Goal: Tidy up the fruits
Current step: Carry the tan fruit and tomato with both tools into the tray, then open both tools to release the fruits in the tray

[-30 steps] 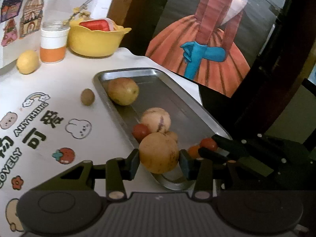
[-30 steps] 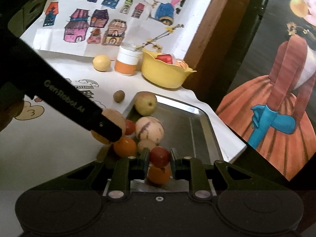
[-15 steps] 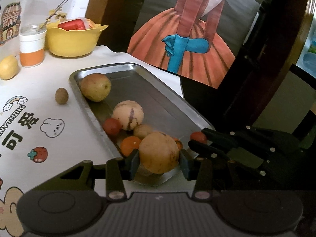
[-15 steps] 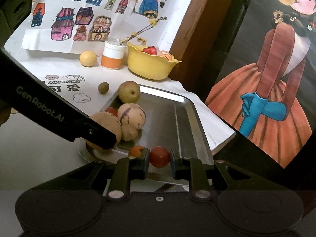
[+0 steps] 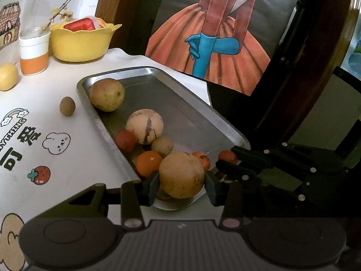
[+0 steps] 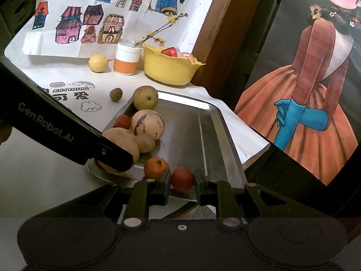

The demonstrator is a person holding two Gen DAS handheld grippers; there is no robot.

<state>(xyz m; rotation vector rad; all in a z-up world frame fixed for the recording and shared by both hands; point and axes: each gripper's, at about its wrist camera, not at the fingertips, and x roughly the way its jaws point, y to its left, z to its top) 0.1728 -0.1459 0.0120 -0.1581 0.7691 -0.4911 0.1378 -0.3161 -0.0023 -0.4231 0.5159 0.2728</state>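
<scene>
The left gripper [image 5: 181, 184] is closed on a large tan round fruit [image 5: 181, 174], one pad pressed to each side, over the near end of the metal tray [image 5: 198, 103]; whether the fruit touches the tray floor is hard to judge from either view. The right gripper [image 6: 181, 184] is clamped on a small red fruit [image 6: 182, 178], also at the near end of the tray, just right of the left gripper. An orange [image 6: 156, 167] sits in the tray just beside the red fruit. Further in lie a pale round fruit with dark streaks [image 5: 144, 126], a small tan fruit [image 5: 162, 146] touching it, another small red fruit [image 5: 126, 140] against the tray's left wall, and a second orange [image 5: 148, 163] just left of the held tan fruit. A yellow-green apple [image 5: 107, 94] rests in the far left corner. On the white table [image 5: 74, 158], a kiwi [image 5: 67, 106] lies just outside the tray's left rim, apart from it. At the back stand a lemon [image 6: 98, 63], an orange-and-white jar [image 6: 126, 59] and a yellow bowl [image 6: 168, 71].
</scene>
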